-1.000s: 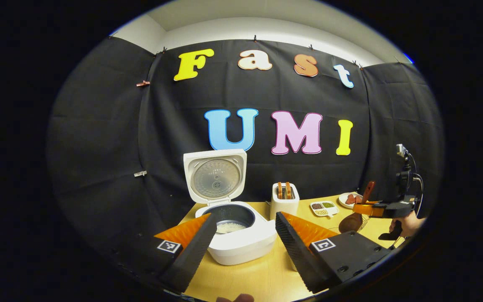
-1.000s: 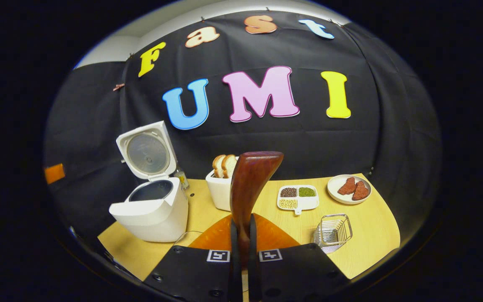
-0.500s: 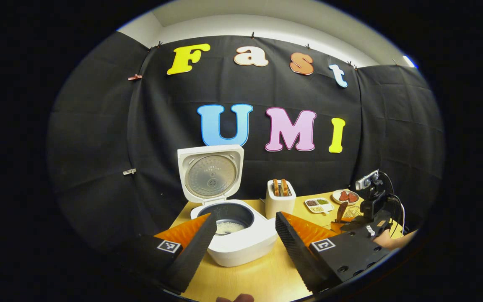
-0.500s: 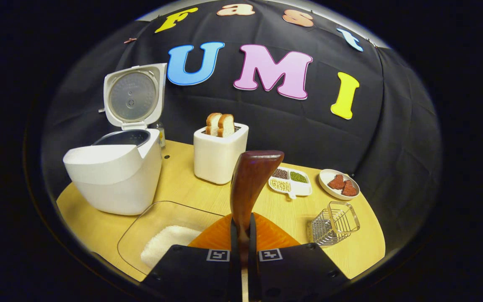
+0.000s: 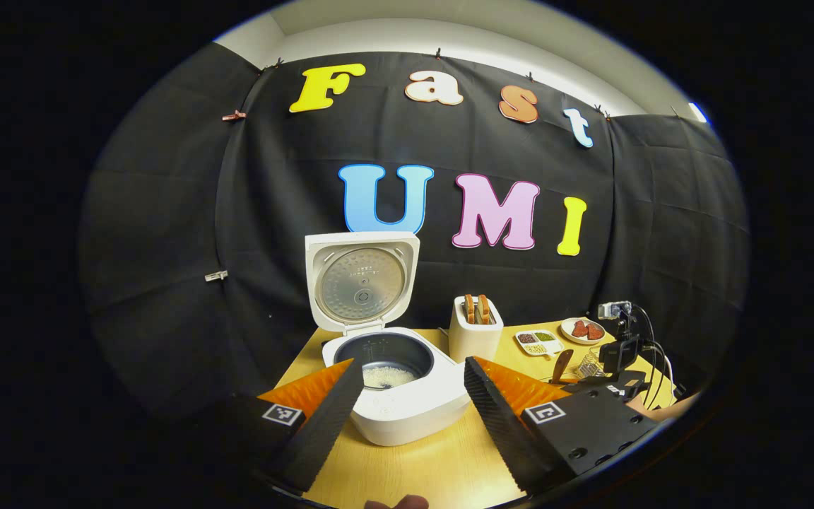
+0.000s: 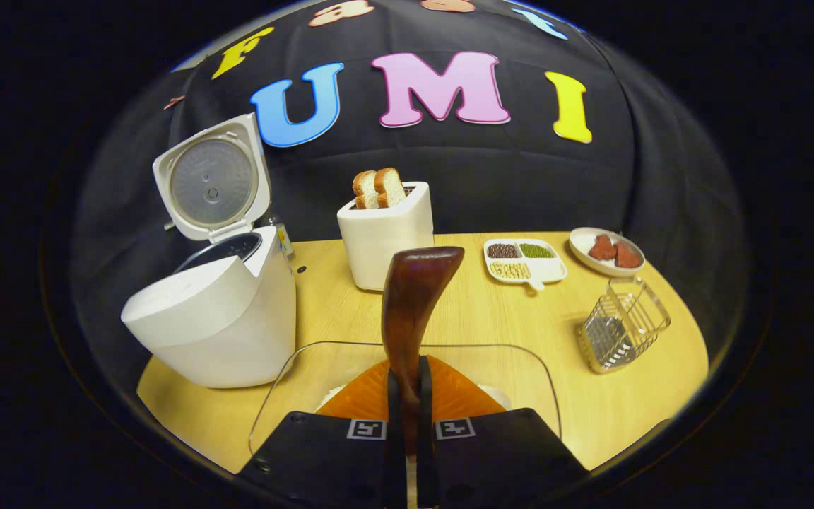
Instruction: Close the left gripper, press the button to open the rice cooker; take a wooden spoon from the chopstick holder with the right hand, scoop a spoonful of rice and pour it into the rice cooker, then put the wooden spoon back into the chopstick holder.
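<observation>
Wooden spoon (image 6: 414, 297) — dark, glossy; rice cooker (image 6: 213, 322) smooth white plastic; chopstick holder (image 6: 622, 324) — shiny wire metal.

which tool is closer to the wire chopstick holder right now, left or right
Right. The right tool, shut on the wooden spoon, sits just beside the chopstick holder, over the clear rice dish. The left tool hangs open at the rice cooker, across the table.

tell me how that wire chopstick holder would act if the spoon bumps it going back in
The wire chopstick holder looks thin and open, so probably light and easily shoved across the smooth table. Standing empty, it may tip. The wooden spoon looks stiff, so it would pass the knock on.
</observation>
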`<state>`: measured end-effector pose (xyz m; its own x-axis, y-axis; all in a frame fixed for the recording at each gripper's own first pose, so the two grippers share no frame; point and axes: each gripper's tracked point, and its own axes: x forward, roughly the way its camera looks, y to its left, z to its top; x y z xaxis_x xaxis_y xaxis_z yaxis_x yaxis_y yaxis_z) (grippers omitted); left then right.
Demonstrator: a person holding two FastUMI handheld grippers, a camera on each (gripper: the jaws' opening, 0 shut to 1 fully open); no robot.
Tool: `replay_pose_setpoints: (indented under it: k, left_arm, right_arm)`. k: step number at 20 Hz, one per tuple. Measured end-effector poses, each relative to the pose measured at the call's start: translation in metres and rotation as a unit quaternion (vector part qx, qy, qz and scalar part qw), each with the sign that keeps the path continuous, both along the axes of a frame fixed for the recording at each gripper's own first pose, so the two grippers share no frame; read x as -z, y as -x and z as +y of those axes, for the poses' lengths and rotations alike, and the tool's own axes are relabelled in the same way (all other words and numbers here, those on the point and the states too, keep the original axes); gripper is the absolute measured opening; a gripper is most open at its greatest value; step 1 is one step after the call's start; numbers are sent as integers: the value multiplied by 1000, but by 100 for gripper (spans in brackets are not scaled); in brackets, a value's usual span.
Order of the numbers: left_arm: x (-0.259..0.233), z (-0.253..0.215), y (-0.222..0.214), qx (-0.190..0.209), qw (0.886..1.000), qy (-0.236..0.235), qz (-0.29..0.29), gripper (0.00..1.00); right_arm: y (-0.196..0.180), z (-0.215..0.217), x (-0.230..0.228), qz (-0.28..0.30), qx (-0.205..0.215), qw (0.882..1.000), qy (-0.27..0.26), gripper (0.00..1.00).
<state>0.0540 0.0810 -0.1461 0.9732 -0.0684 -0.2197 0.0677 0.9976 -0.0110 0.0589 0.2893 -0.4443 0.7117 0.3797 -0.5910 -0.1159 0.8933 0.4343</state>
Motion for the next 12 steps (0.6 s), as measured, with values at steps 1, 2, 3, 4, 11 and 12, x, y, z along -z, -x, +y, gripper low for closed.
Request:
replay_pose_setpoints:
  k: [1,2,3,4,11,12]
  left_arm:
    - [-1,0,1,0,1000,0,-2,99]
    - [-2,0,2,-1,1000,0,-4,98]
    - [-3,1,5,-3,1000,0,-5,98]
    - [-4,2,8,-5,1000,2,-6,98]
    - [-7,7,24,-20,1000,8,-8,99]
    - [-8,7,27,-21,1000,9,-10,99]
  right_arm:
    - [2,0,1,16,18,999,-24,10]
    - [3,-2,1,31,37,998,-48,11]
    - [3,-4,3,47,54,995,-70,10]
    - [3,-6,6,62,69,991,-91,11]
    - [0,-25,0,120,125,959,-223,11]
    - [-1,-31,-5,123,136,952,-244,10]
